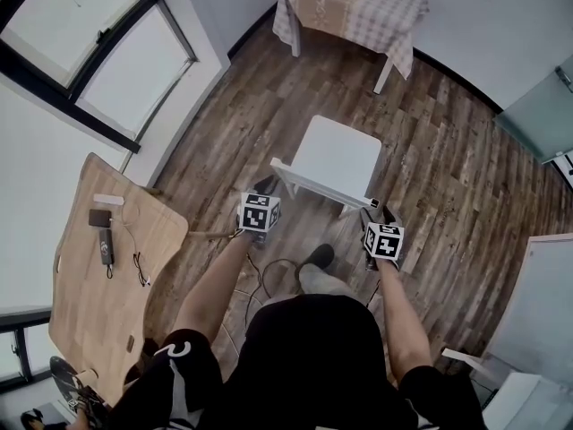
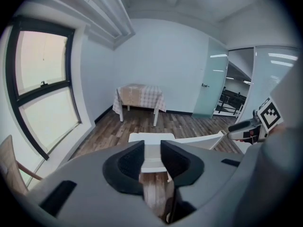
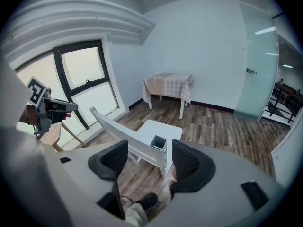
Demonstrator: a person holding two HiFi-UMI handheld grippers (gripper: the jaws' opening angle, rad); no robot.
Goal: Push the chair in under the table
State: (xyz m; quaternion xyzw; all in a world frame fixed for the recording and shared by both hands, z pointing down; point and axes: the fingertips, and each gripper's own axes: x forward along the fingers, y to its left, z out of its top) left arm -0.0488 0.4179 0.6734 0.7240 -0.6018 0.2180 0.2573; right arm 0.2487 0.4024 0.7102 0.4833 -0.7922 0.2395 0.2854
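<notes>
Head view, looking straight down: the person stands close behind the white chair, both arms out, with a gripper at each end of its backrest. The left gripper is at the left end of the top rail. In the left gripper view its jaws stand only a sliver apart. A strip of the white chair shows through the gap, but I can't tell whether the pads touch it.

The right gripper is at the rail's right end. In the right gripper view its jaws are spread wide, and the hollow top of the backrest post stands between them, clear of both pads, so it grips nothing. The person's dark shoe is on the floor between the two grippers and nearer the person.

Off to the left of the left gripper is a light wooden desk with a few small dark things lying on it. Ahead of both grippers the chair's seat points away across the plank floor. Well beyond it, by the far wall, stands the table under a checked cloth. The chair is well apart from that table, not under it. Far off to the right of the right gripper is a frosted glass door.
</notes>
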